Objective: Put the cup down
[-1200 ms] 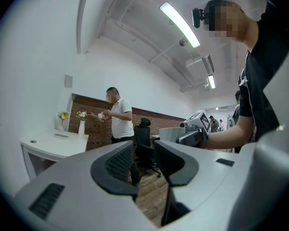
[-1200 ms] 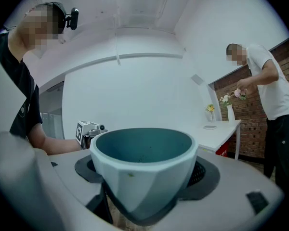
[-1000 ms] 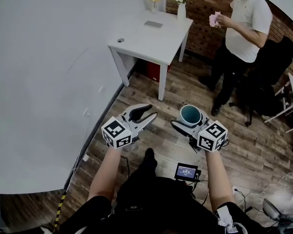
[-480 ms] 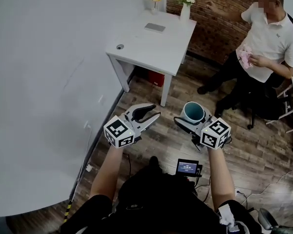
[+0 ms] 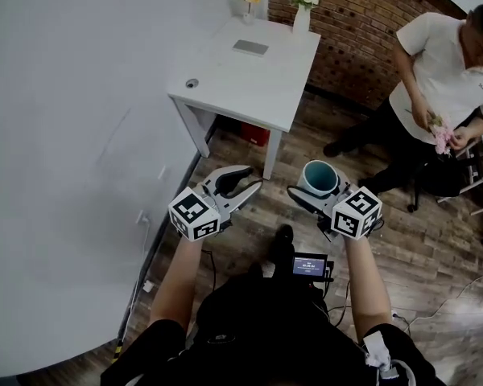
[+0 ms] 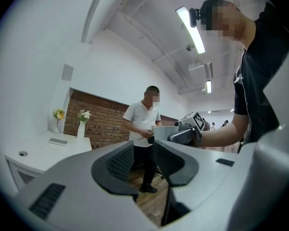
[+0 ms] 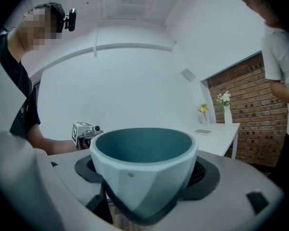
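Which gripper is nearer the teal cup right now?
Right. The right gripper is shut on the cup, a jaw on each side. The left gripper is open and empty, off to the cup's left with a gap between them.

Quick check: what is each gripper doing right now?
Left gripper: open, nothing between its jaws.
Right gripper: closed on the teal cup, held upright.

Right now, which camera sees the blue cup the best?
The right gripper view: the cup fills the middle, close up, held in the right gripper, with its inside showing. The head view shows the cup small, from above. The left gripper view shows only a small, far bit of its side.
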{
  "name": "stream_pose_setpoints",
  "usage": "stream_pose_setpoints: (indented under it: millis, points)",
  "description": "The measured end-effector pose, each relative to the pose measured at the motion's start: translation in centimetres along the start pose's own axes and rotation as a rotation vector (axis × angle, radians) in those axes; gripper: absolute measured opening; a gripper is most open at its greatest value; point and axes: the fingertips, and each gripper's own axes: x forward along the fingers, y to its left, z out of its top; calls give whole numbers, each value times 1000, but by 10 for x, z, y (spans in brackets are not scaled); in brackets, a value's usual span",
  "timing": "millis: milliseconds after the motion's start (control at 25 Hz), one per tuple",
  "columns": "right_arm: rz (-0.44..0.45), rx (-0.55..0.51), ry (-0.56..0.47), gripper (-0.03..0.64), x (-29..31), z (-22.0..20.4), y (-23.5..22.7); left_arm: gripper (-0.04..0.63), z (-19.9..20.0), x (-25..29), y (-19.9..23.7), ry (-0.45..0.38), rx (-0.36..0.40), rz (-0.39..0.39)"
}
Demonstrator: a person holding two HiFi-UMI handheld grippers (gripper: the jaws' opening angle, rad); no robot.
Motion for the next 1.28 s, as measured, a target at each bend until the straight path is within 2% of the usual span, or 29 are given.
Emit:
stream_pose_setpoints:
  millis: [440,840,1280]
  points:
    - [37,0,-27,414,41,12,-63,133,-5,42,56,19,7,31]
    - [63,17,-46,414,77,42,-162,133,8,114,125,22,-3,35]
    - [140,17,-44,414,114,86,-266,133,31,195,205,21,-7,103]
